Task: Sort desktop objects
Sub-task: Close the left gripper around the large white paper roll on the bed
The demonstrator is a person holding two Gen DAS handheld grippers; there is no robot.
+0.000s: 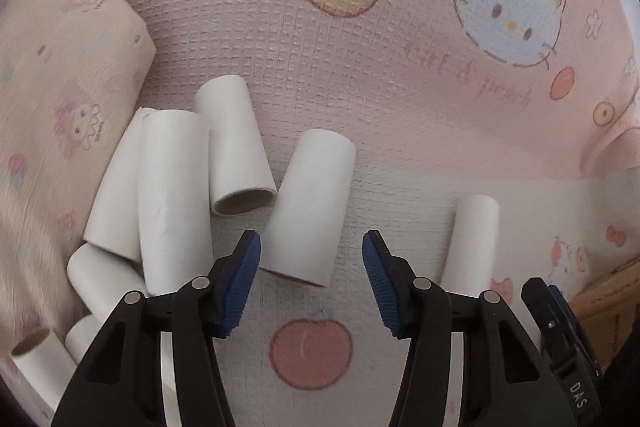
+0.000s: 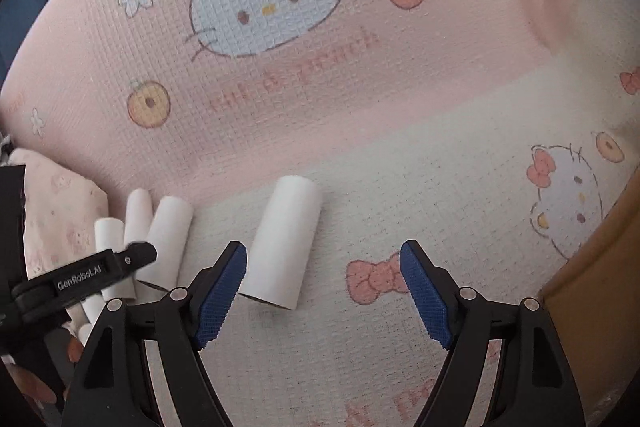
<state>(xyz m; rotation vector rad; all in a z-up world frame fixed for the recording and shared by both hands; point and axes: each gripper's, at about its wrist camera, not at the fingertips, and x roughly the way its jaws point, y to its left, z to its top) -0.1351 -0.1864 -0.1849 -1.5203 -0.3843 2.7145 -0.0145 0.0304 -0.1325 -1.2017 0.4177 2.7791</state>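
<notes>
Blue-padded fingers of the left claw [image 1: 311, 283] sit closest to its camera, spread wide with nothing between them, hovering over a red apple print [image 1: 311, 354] on the pink cartoon-cat blanket [image 1: 400, 39]. Just ahead, around 12 o'clock, a white cardboard tube [image 1: 307, 207] lies on the blanket, its near end partly between the fingertips but not touching either pad as far as I can see. Off at 10 o'clock there's a whole pile of tubes [image 1: 168, 187] lying on and against each other, one with its brown hollow end [image 1: 243, 202] facing the lens. They're bunched beside a pale pink pillow [image 1: 60, 67] with little bunny prints. One lone tube [image 1: 472, 239] lies apart at 2 o'clock, next to the other claw's tip.

Over in the right wrist view, the right claw [image 2: 323, 295] is open wide too and holds nothing. That lone tube [image 2: 286, 241] lies at about 11 o'clock, just past the left finger's pad [image 2: 221, 297], maybe brushing it, hard to tell. A pink bow print [image 2: 372, 277] shows between the fingers. The left claw's black body [image 2: 80, 277] pokes in at 9 o'clock, over the pile [image 2: 160, 239]. A brown cardboard box edge [image 2: 592, 287] sits at 3 o'clock.
</notes>
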